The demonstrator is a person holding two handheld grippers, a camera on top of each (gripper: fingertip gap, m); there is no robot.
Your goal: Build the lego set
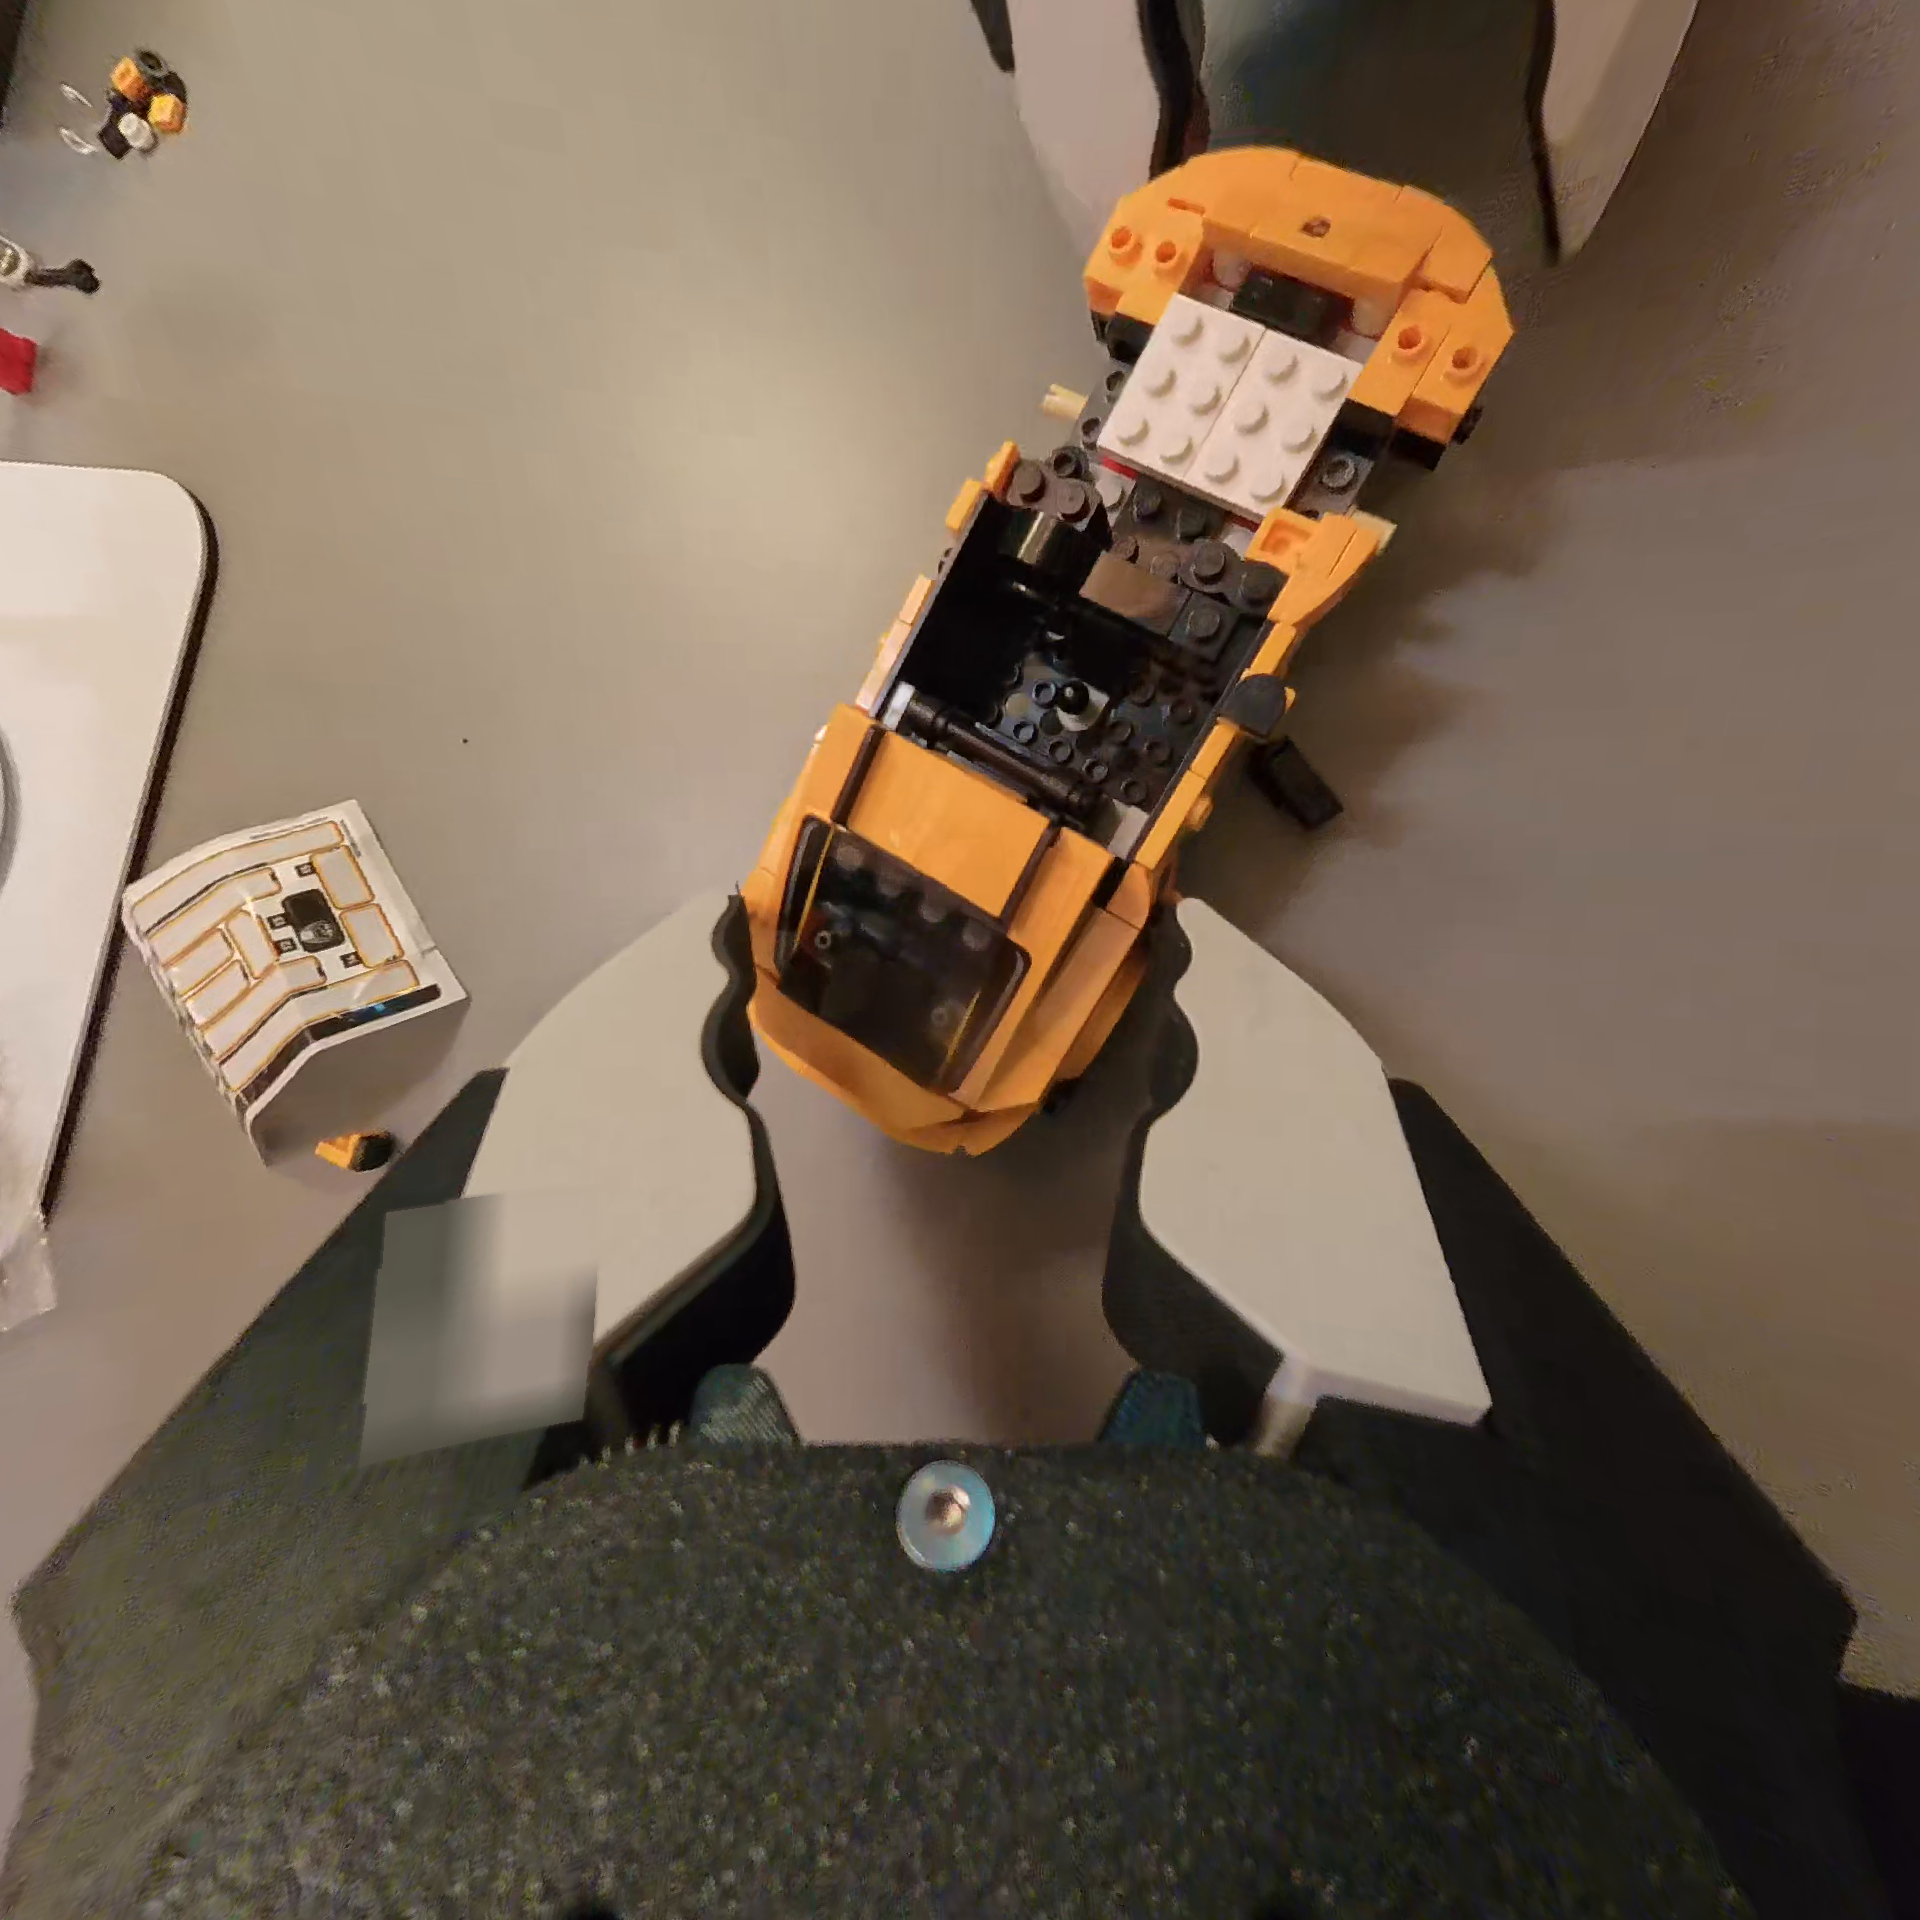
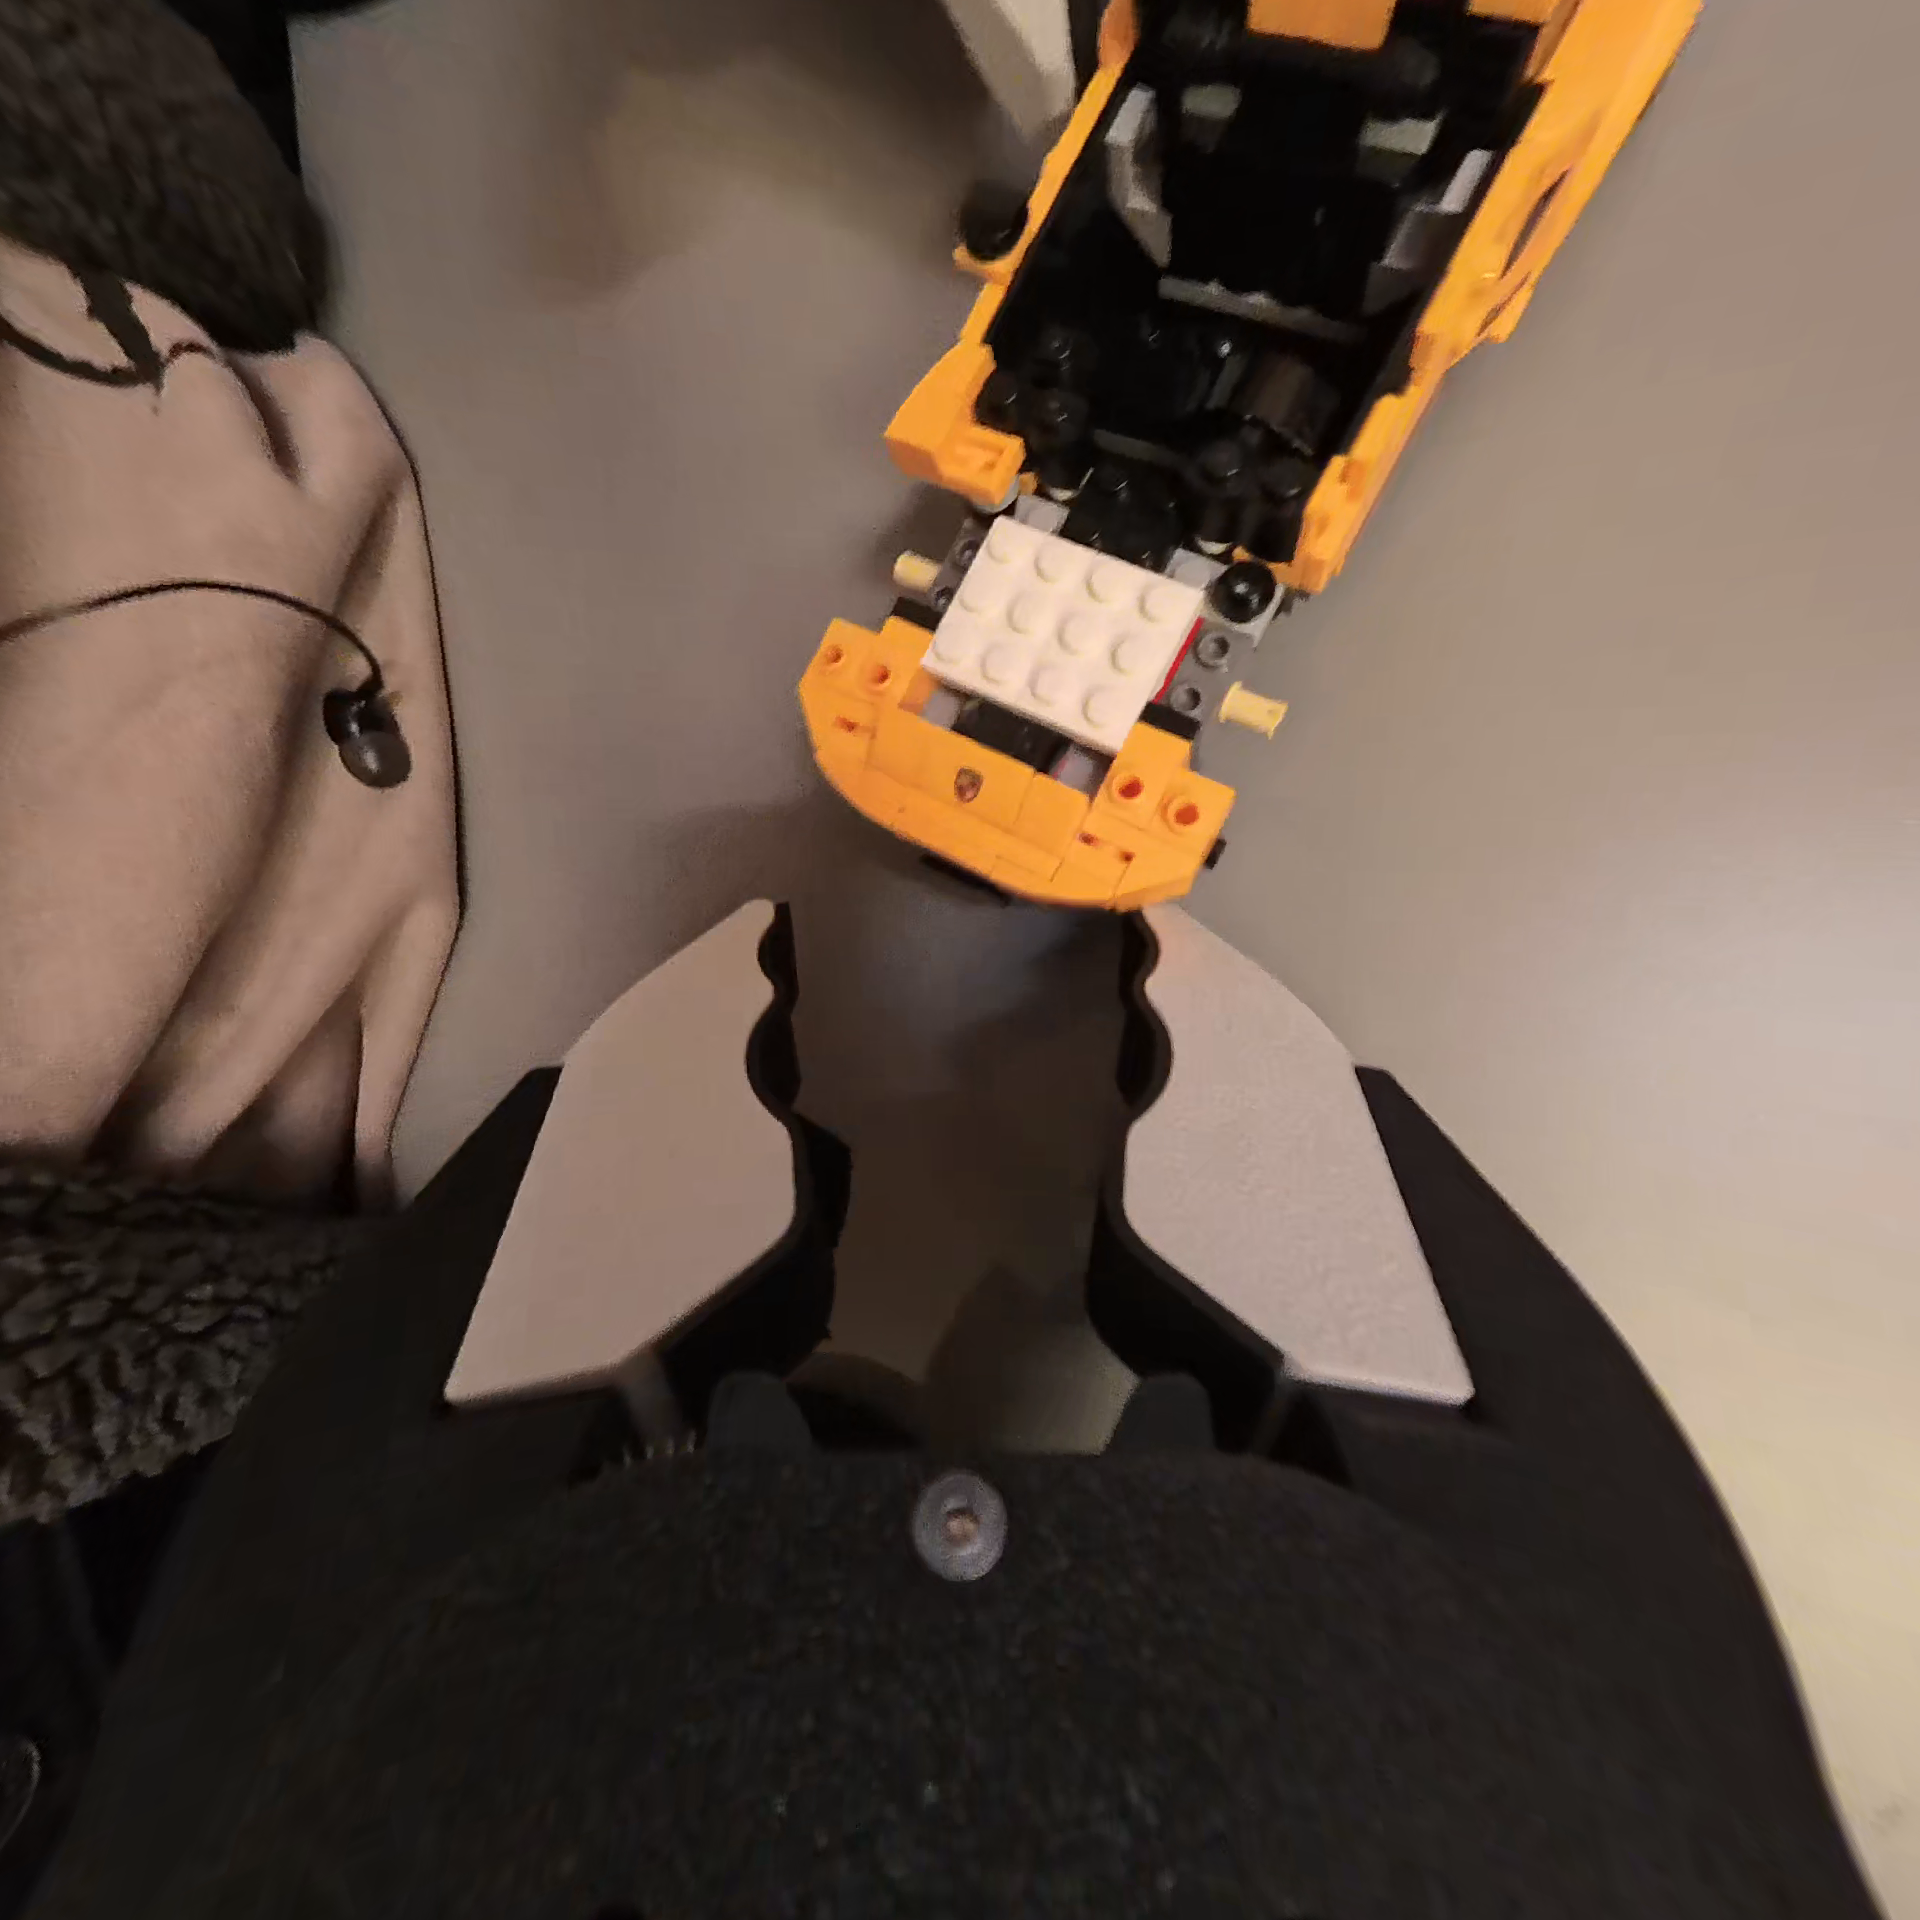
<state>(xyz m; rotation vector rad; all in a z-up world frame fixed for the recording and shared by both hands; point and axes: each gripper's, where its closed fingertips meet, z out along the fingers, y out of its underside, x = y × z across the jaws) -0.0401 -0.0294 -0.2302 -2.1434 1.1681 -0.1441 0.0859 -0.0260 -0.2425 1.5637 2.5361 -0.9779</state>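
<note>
The half-built orange car (image 1: 1101,665) lies on the grey table (image 1: 623,520), its rear end between the left gripper (image 1: 951,997) jaws, which seem to clamp it. The right gripper (image 2: 956,925) is spread wide and empty, the car's nose just beyond its tips. Probably steadying the body before adding a part; next needs a loose piece. Left of the left jaws: sticker sheet (image 1: 291,956), small orange piece (image 1: 353,1149), far pile of bits (image 1: 140,104)

Plain grey tabletop (image 1: 623,468), warm light.
</note>
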